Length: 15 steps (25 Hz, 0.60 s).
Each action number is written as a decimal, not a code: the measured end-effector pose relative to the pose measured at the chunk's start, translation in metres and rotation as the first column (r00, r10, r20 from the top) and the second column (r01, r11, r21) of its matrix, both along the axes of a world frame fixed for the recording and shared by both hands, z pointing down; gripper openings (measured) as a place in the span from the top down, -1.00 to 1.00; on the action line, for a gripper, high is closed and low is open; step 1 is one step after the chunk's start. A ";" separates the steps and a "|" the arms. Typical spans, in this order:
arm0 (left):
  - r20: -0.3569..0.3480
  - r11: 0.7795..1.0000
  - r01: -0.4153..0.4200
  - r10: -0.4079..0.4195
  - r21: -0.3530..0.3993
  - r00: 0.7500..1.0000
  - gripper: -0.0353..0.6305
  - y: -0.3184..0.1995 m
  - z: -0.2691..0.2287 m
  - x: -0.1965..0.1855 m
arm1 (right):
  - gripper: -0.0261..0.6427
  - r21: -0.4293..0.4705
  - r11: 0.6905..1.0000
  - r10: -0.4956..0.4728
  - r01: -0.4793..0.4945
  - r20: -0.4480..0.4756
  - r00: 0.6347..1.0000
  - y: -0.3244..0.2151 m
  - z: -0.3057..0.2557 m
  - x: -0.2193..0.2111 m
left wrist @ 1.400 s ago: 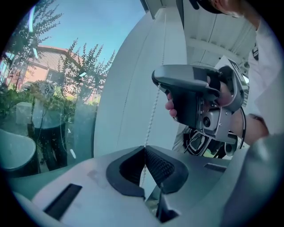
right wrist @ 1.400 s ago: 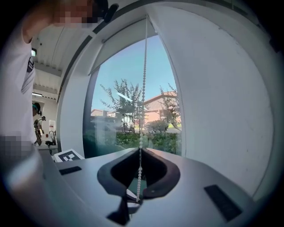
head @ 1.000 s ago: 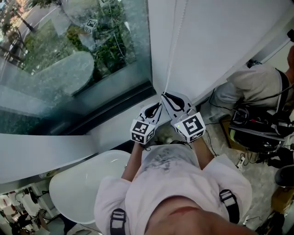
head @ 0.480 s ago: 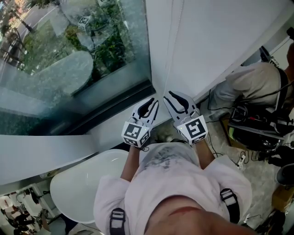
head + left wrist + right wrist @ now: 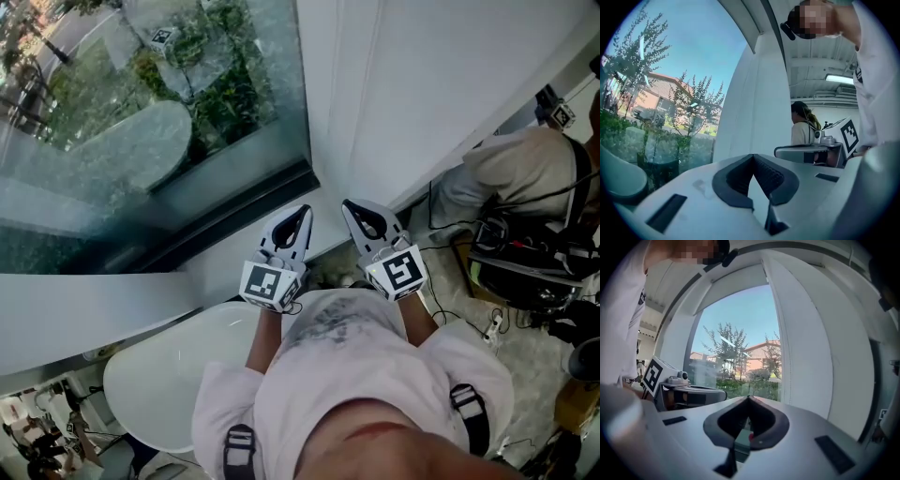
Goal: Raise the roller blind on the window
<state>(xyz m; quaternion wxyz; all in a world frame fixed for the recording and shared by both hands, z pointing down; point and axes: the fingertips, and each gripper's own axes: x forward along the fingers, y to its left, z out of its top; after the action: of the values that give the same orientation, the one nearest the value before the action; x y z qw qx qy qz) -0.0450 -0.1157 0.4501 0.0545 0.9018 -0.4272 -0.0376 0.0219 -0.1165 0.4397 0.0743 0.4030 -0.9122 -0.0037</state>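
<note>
Both grippers are held out level in front of the person, side by side, close but not touching, with their tips near the bottom corner of the window.

The left gripper (image 5: 301,212) has its fingertips pressed together. Its own view shows the pads meeting at the point with only pale wall behind them, and nothing I can make out pinched there.

The right gripper (image 5: 350,204) has just closed its jaws, and the tips are now together too. I can't see a cord or anything else caught between them.

The glass (image 5: 141,112) is far and to the left. It's bare in every view, with trees, a brick building and blue sky showing through. The dark frame (image 5: 234,223) runs along its bottom edge.

Right of the glass is a tall white panel (image 5: 450,84) with thin lines running down it toward the grippers. I can't tell whether that's the blind or just wall, so I can't really place the blind.

A white rounded top (image 5: 178,361) sits near left, under the left arm. Far right, another person (image 5: 525,164) in a light shirt is bent over a pile of gear (image 5: 525,267) and cables on the floor.
</note>
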 end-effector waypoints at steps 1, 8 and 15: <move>0.000 1.000 0.002 -0.002 0.002 1.000 0.87 0.000 0.000 0.000 | 0.74 -0.001 1.000 0.000 0.000 0.002 1.000 0.000 0.000 0.000; -0.001 1.000 0.022 -0.022 0.018 1.000 0.87 0.001 -0.007 -0.002 | 0.74 0.005 1.000 -0.008 0.008 -0.002 1.000 -0.001 -0.004 0.000; 0.001 0.999 0.038 -0.038 0.023 0.999 0.87 -0.004 -0.005 -0.008 | 0.74 0.007 1.000 -0.021 0.022 -0.004 1.000 -0.007 0.001 -0.006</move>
<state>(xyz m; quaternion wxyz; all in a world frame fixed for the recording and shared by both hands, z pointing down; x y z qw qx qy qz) -0.0533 -0.1198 0.4449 0.0430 0.8941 -0.4438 -0.0428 0.0163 -0.1231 0.4409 0.0744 0.3934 -0.9163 -0.0085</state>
